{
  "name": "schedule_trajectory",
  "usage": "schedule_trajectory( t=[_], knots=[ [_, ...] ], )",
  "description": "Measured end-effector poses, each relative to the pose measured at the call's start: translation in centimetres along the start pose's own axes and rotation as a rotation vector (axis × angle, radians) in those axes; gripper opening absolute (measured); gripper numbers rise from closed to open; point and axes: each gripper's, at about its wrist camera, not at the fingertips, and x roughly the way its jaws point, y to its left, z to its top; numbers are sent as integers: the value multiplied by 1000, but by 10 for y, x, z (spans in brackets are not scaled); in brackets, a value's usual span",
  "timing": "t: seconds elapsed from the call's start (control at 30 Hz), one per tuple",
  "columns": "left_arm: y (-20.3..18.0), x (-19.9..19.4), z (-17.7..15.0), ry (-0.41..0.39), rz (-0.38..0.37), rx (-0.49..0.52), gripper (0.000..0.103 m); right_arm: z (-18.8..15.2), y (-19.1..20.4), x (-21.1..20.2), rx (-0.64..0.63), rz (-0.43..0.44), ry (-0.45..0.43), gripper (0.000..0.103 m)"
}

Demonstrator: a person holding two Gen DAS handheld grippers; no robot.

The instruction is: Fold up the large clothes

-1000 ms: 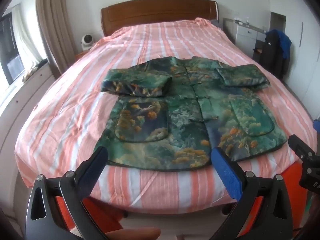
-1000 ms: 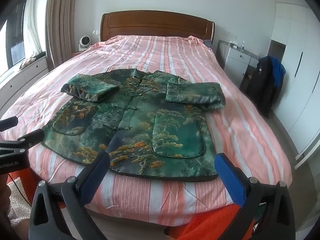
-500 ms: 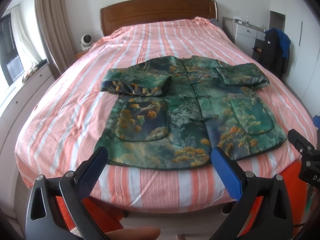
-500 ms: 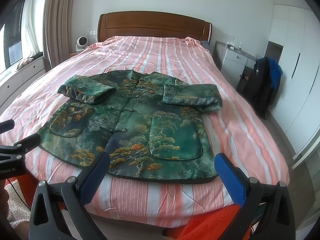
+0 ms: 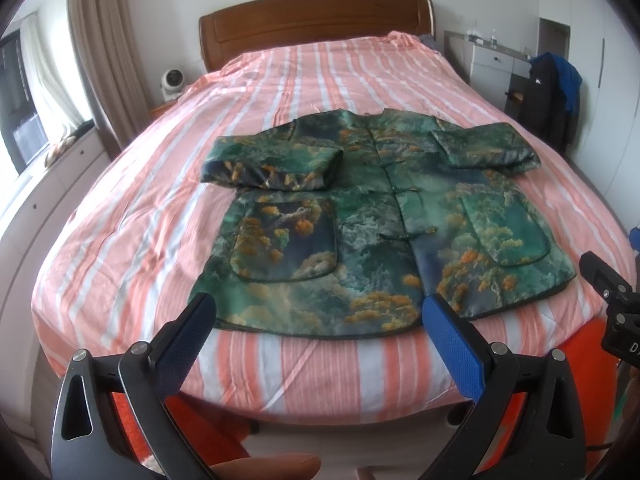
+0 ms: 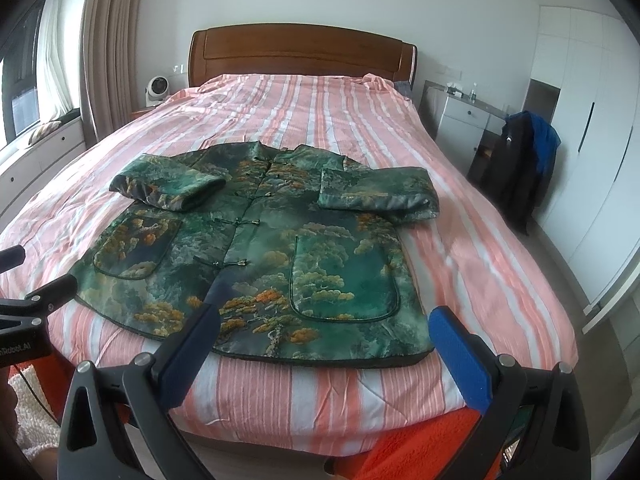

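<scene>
A green patterned jacket (image 5: pixel 372 232) (image 6: pixel 264 252) with orange tree prints lies flat, front up, on the pink striped bed (image 5: pixel 320 72) (image 6: pixel 320 108). Both sleeves are folded in over the chest. Its hem runs along the near edge of the bed. My left gripper (image 5: pixel 318 312) hangs open just short of the hem, near its left half, with nothing between the blue pads. My right gripper (image 6: pixel 324 324) is open too, in front of the hem's right half, holding nothing. Each view catches part of the other gripper at its edge.
A wooden headboard (image 5: pixel 316 28) stands at the far end. A small white fan (image 5: pixel 172 82) sits on the left nightstand. A white desk (image 6: pixel 464 116) and a chair draped with dark and blue clothes (image 6: pixel 520 160) stand right of the bed. Orange fabric (image 6: pixel 420 440) lies below the bed's edge.
Both grippers drifted back and up a little, so the jacket sits slightly farther off in both views. The jacket has not moved and both grippers stayed open.
</scene>
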Motion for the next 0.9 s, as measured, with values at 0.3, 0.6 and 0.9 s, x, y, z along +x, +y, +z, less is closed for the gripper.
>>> schedule_trajectory(
  t=[0.3,0.6,0.9],
  knots=[
    [1,0,0,-1,0,1,103,-1,0,1,4,-1,-2,103],
    [6,0,-2,4,2,-4,103,-1,1,2,0,-7,6,103],
    [5,0,-2,9,8,5,103,-3,0,-1,2,-12,1,103]
  ],
)
